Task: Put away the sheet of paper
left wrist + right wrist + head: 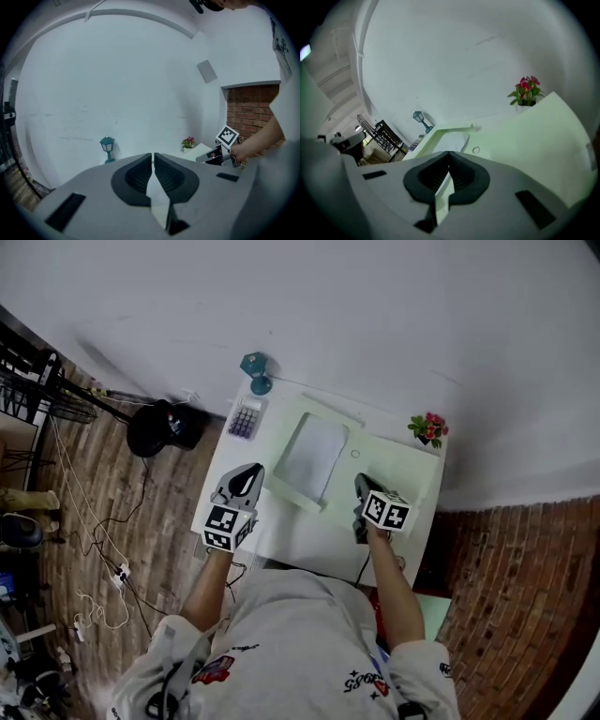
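The sheet of paper (314,454) lies flat inside an open pale green folder (403,474) on the white desk (309,540). In the right gripper view the paper (451,140) shows just past the jaws, framed by the folder's raised rim (432,136). My left gripper (250,472) hovers over the desk at the folder's left edge, its jaws together on nothing (153,155). My right gripper (361,484) sits over the folder's flap, right of the paper, its jaws shut and empty (449,153).
At the desk's back stand a teal lantern (255,371), a calculator (246,418) and a small flower pot (429,427). A black round object (157,427) and cables lie on the wooden floor at left. A brick wall (525,596) runs along the right.
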Motion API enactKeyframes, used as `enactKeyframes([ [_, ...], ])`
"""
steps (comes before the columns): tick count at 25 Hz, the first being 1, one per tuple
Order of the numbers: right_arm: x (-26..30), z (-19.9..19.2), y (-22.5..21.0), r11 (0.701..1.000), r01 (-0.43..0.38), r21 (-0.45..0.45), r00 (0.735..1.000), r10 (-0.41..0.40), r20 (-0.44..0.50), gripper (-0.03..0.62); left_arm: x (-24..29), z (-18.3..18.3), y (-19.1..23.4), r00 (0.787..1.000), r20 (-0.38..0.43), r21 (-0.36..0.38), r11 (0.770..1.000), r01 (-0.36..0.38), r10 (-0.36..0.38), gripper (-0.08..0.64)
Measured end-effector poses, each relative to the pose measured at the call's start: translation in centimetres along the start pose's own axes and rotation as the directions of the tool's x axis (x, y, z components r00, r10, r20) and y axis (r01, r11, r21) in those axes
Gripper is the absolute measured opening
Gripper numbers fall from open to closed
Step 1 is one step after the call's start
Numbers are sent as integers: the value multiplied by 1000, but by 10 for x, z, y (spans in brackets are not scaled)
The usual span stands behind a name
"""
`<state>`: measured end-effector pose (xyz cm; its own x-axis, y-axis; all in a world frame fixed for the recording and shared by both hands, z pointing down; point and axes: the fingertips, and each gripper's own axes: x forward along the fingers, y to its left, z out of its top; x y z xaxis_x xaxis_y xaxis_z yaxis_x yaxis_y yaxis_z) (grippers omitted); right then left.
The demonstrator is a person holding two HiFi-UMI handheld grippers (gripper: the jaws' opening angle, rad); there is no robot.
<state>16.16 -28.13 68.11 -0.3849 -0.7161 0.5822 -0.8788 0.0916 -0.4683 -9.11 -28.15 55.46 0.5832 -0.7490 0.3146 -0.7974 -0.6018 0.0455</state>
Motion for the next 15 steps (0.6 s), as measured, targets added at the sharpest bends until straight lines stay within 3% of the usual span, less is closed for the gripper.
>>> enactKeyframes([
  [9, -69, 60, 31, 955, 59, -290, 970, 14, 244, 5, 32, 30, -33, 993, 36, 53, 993, 107, -109, 32],
  [15, -115, 107, 69, 909, 98, -406, 921, 72, 383, 3, 47, 48, -47, 984, 78, 84, 985, 152, -158, 32],
])
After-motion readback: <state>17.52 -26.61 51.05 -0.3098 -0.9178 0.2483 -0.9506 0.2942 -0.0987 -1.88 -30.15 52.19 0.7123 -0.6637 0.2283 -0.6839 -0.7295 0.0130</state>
